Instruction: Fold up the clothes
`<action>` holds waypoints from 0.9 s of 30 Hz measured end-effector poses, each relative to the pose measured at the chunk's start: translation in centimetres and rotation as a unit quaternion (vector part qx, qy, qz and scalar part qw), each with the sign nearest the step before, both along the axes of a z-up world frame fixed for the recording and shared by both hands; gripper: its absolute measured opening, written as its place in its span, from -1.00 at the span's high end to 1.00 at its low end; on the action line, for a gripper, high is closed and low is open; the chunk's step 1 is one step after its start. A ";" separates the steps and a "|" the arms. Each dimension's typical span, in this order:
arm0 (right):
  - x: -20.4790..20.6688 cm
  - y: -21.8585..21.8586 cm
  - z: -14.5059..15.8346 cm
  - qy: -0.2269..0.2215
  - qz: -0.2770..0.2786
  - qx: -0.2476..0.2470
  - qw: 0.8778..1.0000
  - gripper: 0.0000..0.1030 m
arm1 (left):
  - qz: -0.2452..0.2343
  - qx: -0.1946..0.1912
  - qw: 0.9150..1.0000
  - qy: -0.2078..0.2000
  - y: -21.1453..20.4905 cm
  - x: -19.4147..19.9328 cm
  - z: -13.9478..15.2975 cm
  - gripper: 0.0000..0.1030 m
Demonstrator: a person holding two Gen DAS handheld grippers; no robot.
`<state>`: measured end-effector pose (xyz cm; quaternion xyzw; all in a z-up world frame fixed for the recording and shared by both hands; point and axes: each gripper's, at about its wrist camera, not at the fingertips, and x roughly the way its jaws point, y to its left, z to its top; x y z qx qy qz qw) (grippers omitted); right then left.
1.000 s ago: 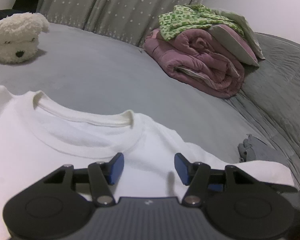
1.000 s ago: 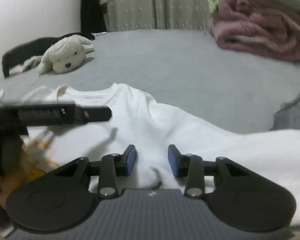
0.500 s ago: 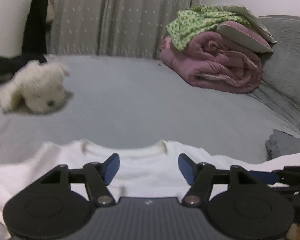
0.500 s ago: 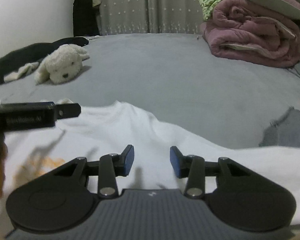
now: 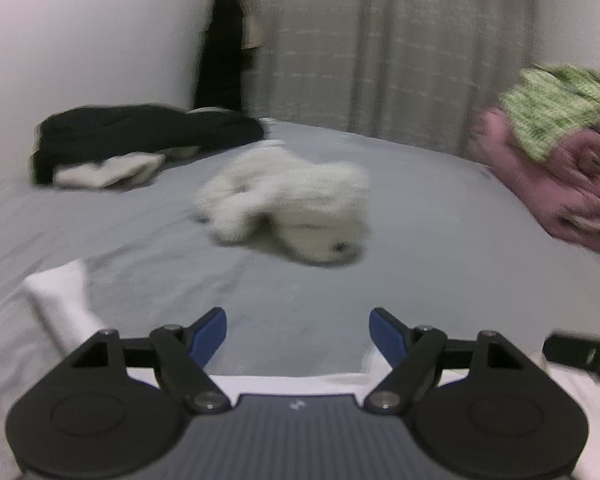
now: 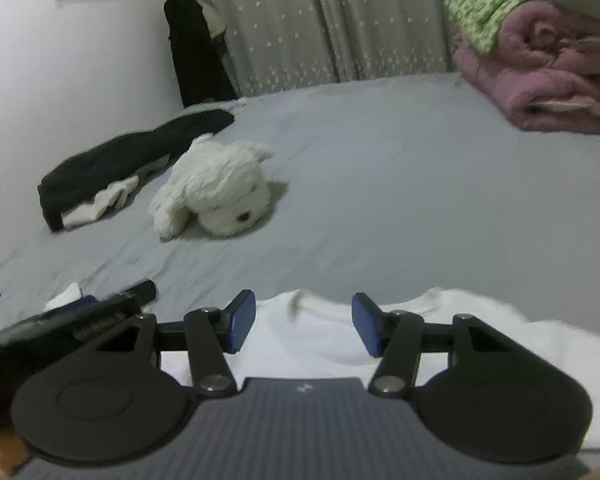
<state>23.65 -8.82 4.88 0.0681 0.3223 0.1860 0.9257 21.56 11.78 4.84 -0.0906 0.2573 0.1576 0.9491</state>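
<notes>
Here the left gripper [image 5: 298, 332] is opening over bare grey bedsheet [image 5: 440, 216], nothing between its jaws. The right gripper [image 6: 304, 322] is opening too, empty, above the flat white cotton T-shirt [image 6: 324, 344]. Likely between folds; next, each gripper must find a fresh edge.

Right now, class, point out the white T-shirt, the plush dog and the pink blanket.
white T-shirt [image 6: 324, 332]: right wrist view, chest below the collar.
plush dog [image 6: 224, 204]: right wrist view, its head.
pink blanket [image 6: 548, 80]: right wrist view, rolled front.
</notes>
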 end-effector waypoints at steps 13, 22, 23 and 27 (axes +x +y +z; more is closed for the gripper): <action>-0.4 4.7 -5.0 0.041 0.047 0.022 0.998 -0.13 | 0.041 -0.004 0.999 -0.004 0.6 0.1 -0.4 -0.55; -0.7 4.4 -4.9 0.037 0.059 0.060 0.996 -0.13 | 0.022 0.025 0.999 0.000 1.2 -1.1 0.2 -0.55; -0.6 4.6 -5.0 0.039 0.061 0.062 0.995 -0.13 | 0.024 0.044 0.999 0.003 1.4 -1.3 0.2 -0.55; -0.8 5.7 -5.2 0.035 0.071 0.055 0.995 -0.13 | 0.047 0.084 0.995 0.016 3.6 -2.2 -0.8 -0.55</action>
